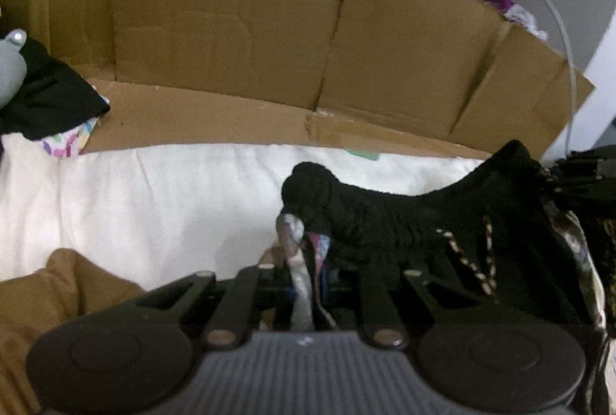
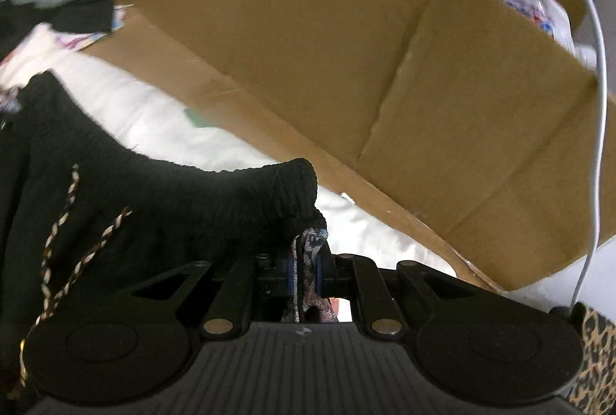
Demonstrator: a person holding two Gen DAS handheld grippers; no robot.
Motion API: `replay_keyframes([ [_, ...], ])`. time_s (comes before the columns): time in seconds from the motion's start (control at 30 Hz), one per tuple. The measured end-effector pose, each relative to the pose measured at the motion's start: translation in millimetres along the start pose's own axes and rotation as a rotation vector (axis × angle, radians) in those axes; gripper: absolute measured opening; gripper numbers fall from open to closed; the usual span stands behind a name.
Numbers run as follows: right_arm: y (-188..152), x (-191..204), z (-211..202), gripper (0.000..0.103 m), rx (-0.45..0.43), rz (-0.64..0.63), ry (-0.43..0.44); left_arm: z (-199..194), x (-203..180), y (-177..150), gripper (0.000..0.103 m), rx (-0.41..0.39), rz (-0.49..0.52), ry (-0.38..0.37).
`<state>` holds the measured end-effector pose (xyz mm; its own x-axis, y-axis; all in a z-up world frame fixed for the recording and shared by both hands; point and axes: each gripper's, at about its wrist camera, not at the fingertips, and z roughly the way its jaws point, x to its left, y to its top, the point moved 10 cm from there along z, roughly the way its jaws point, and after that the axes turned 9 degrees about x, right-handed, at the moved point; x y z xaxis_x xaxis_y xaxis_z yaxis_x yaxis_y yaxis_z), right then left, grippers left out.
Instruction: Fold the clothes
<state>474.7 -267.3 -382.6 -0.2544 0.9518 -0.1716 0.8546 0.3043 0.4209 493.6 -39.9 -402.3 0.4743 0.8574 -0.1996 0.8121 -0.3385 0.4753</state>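
– What is around you?

– I see a big brown cardboard wall behind the white bedding. A white cable hangs by it.

– And the clothes?

– My left gripper and right gripper are both pinched tight on a black knit garment. It hangs above the bedding. It has striped cords.

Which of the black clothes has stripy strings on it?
The black garment clamped in both jaws; its braided drawstrings dangle. The black cloth far left has none.
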Motion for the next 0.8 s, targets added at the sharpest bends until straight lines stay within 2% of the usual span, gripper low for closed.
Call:
replay_keyframes([
  [0.07,-1.3,-1.0,18.6,0.011,0.043,0.018,0.0,21.3,3.0,-4.8,0.016,0.054,-0.019,0.022],
  [0.1,-6.2,1.6,31.6,0.013,0.089,0.023,0.017,30.3,4.5,-7.4,0.027,0.078,-0.026,0.048],
  [0.13,-10.0,3.2,41.2,0.017,0.121,0.025,0.019,31.3,5.7,-8.7,0.033,0.082,-0.03,0.066],
  [0.17,-11.0,3.2,43.3,0.026,0.125,0.03,0.014,31.7,6.8,-10.0,0.039,0.085,-0.033,0.084],
  [0.23,-11.3,2.4,43.5,0.033,0.119,0.042,0.003,28.1,9.4,-13.1,0.047,0.097,-0.047,0.092],
  [0.3,-11.8,-0.3,39.0,0.045,0.117,0.089,0.033,23.4,11.9,-16.7,0.048,0.116,-0.066,0.081],
  [0.4,-14.7,-5.9,29.1,0.045,0.108,0.136,0.067,8.5,16.4,-21.5,0.055,0.12,-0.075,0.081],
  [0.7,-33.0,0.0,-34.2,0.046,0.094,0.197,0.129,-49.1,15.9,-42.3,0.055,0.128,-0.054,0.095],
  [0.8,-46.2,2.0,-64.1,0.046,0.089,0.317,0.176,-73.2,13.0,-52.5,0.055,0.127,-0.067,0.094],
])
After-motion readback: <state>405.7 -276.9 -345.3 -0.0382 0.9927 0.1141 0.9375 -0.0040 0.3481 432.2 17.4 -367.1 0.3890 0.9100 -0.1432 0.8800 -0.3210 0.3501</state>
